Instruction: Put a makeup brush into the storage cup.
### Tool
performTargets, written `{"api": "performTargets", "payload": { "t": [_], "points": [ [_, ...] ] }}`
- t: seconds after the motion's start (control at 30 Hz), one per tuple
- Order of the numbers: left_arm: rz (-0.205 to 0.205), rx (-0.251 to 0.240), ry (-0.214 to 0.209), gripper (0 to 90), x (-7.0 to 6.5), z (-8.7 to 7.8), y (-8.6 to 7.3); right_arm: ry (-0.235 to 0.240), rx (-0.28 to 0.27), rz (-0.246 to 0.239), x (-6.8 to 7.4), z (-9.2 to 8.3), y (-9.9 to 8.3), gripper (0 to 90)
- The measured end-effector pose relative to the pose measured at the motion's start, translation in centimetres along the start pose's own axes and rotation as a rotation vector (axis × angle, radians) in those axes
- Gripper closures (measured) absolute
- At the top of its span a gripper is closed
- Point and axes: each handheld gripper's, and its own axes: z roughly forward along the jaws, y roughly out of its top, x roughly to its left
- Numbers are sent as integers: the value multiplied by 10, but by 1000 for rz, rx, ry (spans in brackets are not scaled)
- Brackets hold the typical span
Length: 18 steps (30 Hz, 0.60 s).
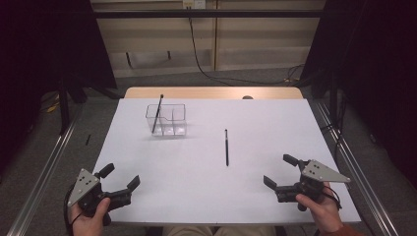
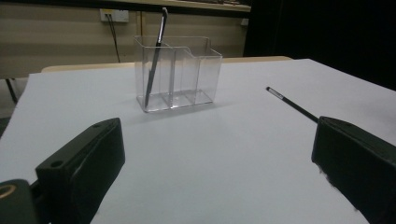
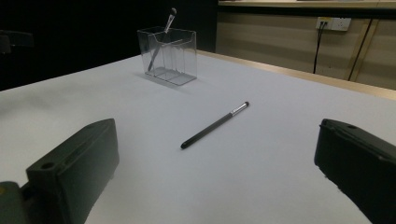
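A clear plastic organiser [image 1: 167,119] [image 2: 180,72] [image 3: 170,56] with several compartments stands toward the table's far left. One dark pen [image 1: 157,114] [image 2: 154,60] [image 3: 161,42] leans upright in its left compartment. A second dark pen [image 1: 226,147] [image 2: 292,105] [image 3: 215,125] lies flat near the middle of the white table. My left gripper [image 1: 120,177] [image 2: 219,175] is open at the near left corner, empty. My right gripper [image 1: 279,170] [image 3: 217,177] is open at the near right, empty, with the lying pen ahead of it.
The white table surface [image 1: 196,162] has a wooden strip [image 1: 211,92] along its far edge. Metal rails [image 1: 44,172] run down both sides. A cable [image 1: 196,54] hangs on the far wall, with dark curtains at left and right.
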Motion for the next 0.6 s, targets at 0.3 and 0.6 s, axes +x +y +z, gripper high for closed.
{"api": "performTargets", "payload": {
  "t": [0.3,0.6],
  "points": [
    [3,6,2,26,2,-1,-2,37,14,5,0,25,12,0],
    [5,8,0,26,4,-1,-2,49,32,7,-1,55,27,1]
  ]
}}
